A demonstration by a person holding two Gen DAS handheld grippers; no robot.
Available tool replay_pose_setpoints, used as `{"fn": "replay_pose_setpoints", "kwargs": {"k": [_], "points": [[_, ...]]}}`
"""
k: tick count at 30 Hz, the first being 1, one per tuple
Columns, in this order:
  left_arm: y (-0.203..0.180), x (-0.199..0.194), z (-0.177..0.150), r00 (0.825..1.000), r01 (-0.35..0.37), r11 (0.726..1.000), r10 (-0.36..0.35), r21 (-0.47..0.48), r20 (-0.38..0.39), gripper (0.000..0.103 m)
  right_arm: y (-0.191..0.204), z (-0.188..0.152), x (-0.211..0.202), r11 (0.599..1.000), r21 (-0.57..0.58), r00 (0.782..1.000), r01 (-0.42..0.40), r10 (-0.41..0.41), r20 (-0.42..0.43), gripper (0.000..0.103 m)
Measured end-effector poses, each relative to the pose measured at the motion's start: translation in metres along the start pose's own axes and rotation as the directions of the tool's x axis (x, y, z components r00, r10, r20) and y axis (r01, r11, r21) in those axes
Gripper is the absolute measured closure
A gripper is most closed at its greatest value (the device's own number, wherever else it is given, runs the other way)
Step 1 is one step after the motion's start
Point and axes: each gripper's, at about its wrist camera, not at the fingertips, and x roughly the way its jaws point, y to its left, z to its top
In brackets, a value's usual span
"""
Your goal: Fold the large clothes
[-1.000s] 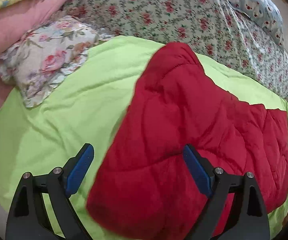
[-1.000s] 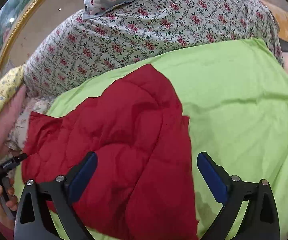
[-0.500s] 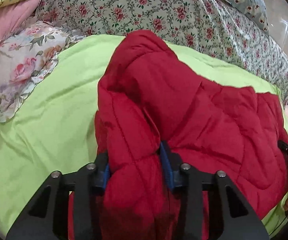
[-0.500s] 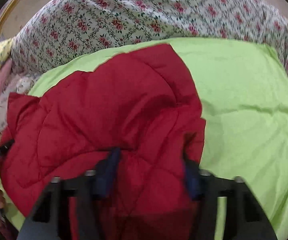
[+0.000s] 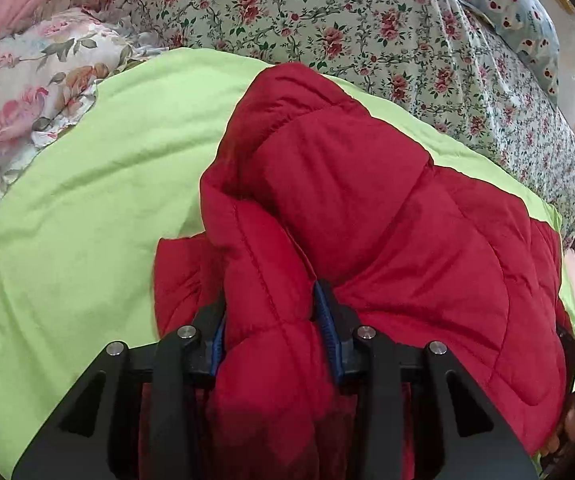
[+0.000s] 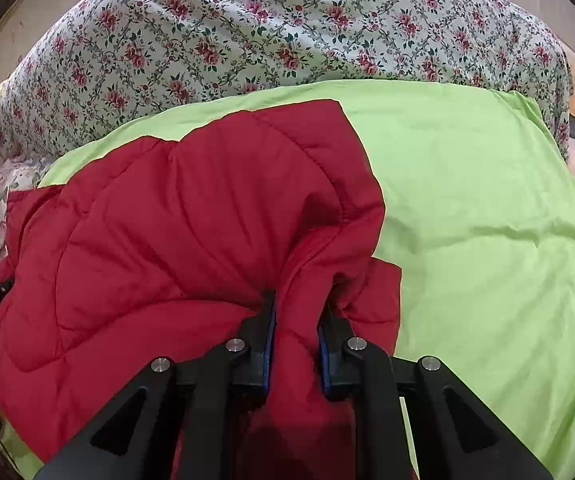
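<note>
Both tools, left (image 5: 273, 322) and right (image 6: 295, 334), have just closed on the jacket (image 5: 387, 216), bottom centre; slippery padding could slip out.

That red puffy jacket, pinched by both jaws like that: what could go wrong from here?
Both are judgements. The left gripper and the right gripper each pinch only a bunched ridge of the red quilted jacket, the right jaws having just been closing; the slick padding could slip out when lifted. Also, the grip may catch only the top layer, so the jacket could fold unevenly or drag the green sheet into wrinkles.
</note>
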Motion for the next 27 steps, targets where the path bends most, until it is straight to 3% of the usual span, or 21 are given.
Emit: {"fn": "replay_pose_setpoints", "kwargs": {"k": [6,20,23,27], "points": [[-0.006,0.007,0.000,1.000,-0.026,0.999,0.026,0.025,0.008,0.061,0.004,-0.002,0.010,1.000,-0.004,1.000,0.027,-0.027,0.004,0.081],[-0.004,0.001,-0.006,0.999,-0.035,0.999,0.034,0.030,0.029,0.053,-0.014,-0.004,0.011,0.994,0.084,0.998,-0.067,0.066,0.014,0.077],[0.000,-0.005,-0.008,0.998,-0.018,1.000,0.018,0.011,0.052,0.046,-0.015,-0.005,0.009,0.993,0.092,0.997,-0.080,0.079,0.021,0.075],[0.006,-0.018,-0.014,0.997,0.001,1.000,0.000,-0.019,0.081,0.028,-0.020,-0.008,0.005,0.988,0.114,0.994,-0.105,0.101,0.046,0.071]]}}
